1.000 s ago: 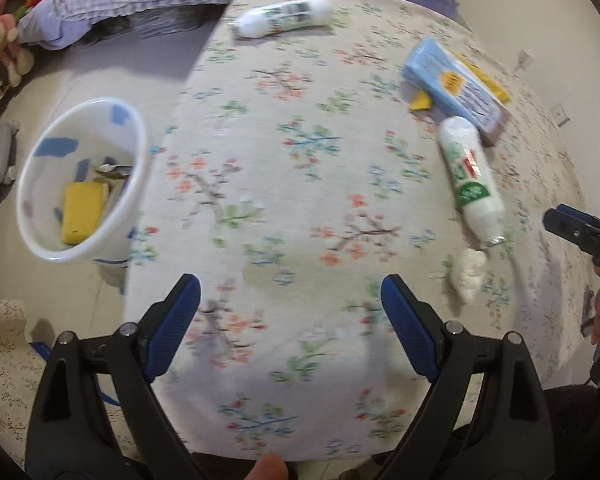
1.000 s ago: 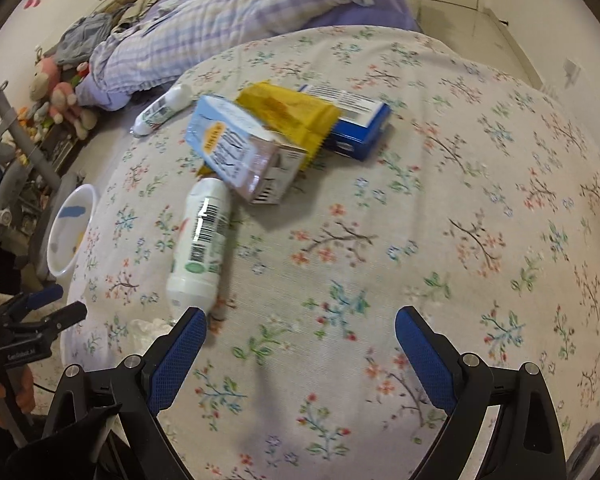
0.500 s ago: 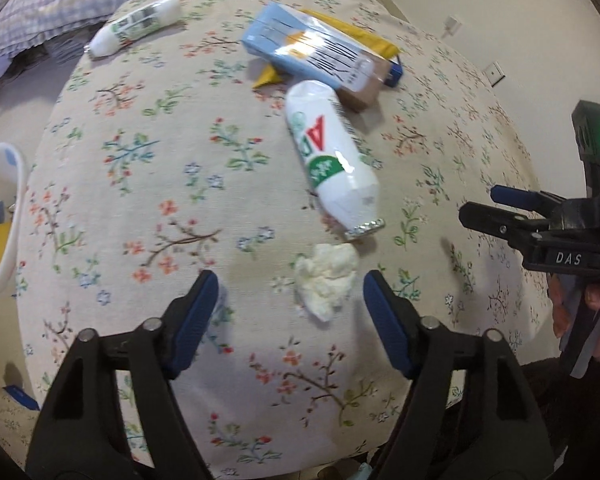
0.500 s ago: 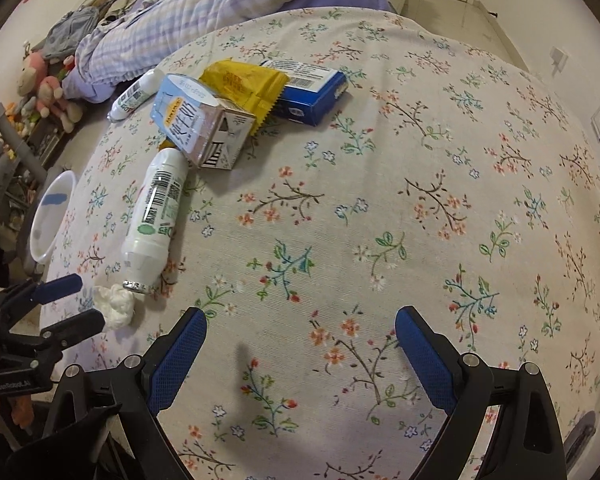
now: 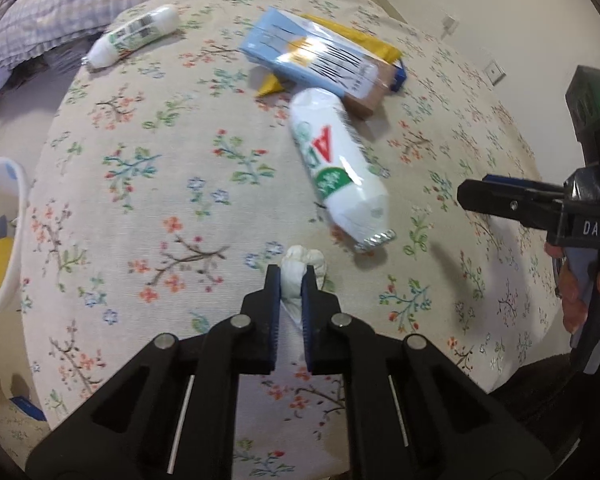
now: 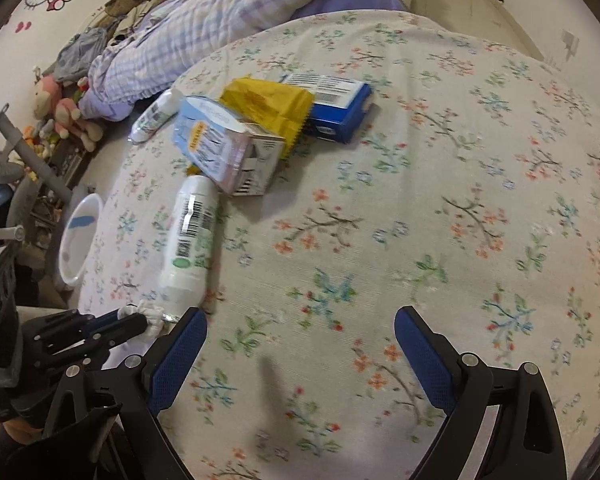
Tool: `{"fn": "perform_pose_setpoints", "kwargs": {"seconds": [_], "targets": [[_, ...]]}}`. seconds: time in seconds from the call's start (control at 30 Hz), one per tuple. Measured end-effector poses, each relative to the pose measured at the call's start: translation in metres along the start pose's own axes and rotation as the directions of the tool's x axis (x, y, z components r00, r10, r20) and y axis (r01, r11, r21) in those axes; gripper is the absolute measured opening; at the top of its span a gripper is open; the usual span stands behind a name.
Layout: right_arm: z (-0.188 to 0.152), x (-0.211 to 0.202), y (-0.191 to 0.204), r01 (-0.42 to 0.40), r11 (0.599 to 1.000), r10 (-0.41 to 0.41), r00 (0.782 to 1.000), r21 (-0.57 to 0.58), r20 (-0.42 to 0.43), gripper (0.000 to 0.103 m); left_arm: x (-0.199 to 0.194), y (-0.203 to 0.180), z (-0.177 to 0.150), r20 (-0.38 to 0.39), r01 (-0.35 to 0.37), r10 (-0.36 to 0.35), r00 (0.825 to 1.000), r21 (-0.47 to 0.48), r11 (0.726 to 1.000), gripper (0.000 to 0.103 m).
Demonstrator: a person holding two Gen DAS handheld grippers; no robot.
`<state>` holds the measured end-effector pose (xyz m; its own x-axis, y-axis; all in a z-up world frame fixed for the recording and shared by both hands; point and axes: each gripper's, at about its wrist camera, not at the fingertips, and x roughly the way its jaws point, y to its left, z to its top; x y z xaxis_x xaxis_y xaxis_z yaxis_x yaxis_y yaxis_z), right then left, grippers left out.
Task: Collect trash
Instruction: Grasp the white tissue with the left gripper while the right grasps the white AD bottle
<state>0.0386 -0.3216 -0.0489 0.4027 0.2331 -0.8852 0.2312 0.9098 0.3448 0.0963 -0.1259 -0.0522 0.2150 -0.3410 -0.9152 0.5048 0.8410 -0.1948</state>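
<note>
My left gripper (image 5: pixel 291 280) is shut on a crumpled white tissue (image 5: pixel 300 268) at the near edge of the floral table (image 5: pixel 148 184); it also shows in the right wrist view (image 6: pixel 148 314). A white bottle (image 5: pixel 338 164) lies just beyond it, then a light blue carton (image 5: pixel 312 60), a yellow wrapper (image 5: pixel 360 42) and a blue box (image 6: pixel 336 106). A second white bottle (image 5: pixel 136 34) lies at the far left. My right gripper (image 6: pixel 300 344) is open and empty over the table's near side.
A white bin (image 5: pixel 0 232) with a yellow item inside stands on the floor left of the table. A bed with a checked quilt (image 6: pixel 220 28) lies behind. Stuffed toys (image 6: pixel 60 112) sit at the far left.
My left gripper has moved forward over the tissue and closed on it. The right gripper has stayed open and shifted slightly nearer the trash.
</note>
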Motion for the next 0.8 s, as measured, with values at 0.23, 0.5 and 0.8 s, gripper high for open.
{"fn": "perform_pose_setpoints", "kwargs": {"seconds": [0.23, 0.5, 0.8], "targets": [[0.015, 0.025, 0.039, -0.074, 0.997, 0.073, 0.996, -0.03, -0.048, 0.076, -0.017, 0.039, -0.001, 0.056, -0.083, 0.088, 0.995, -0.088, 0.993, 0.011], [0.026, 0.048, 0.073, -0.109, 0.992, 0.103, 0.992, -0.069, -0.079, 0.066, -0.021, 0.064, 0.001, 0.061, -0.119, 0.13, 0.99, -0.166, 0.979, 0.01], [0.034, 0.063, 0.076, -0.097, 0.993, 0.092, 0.992, -0.061, -0.085, 0.054, -0.023, 0.08, 0.003, 0.062, -0.128, 0.144, 0.988, -0.207, 0.97, 0.011]]}}
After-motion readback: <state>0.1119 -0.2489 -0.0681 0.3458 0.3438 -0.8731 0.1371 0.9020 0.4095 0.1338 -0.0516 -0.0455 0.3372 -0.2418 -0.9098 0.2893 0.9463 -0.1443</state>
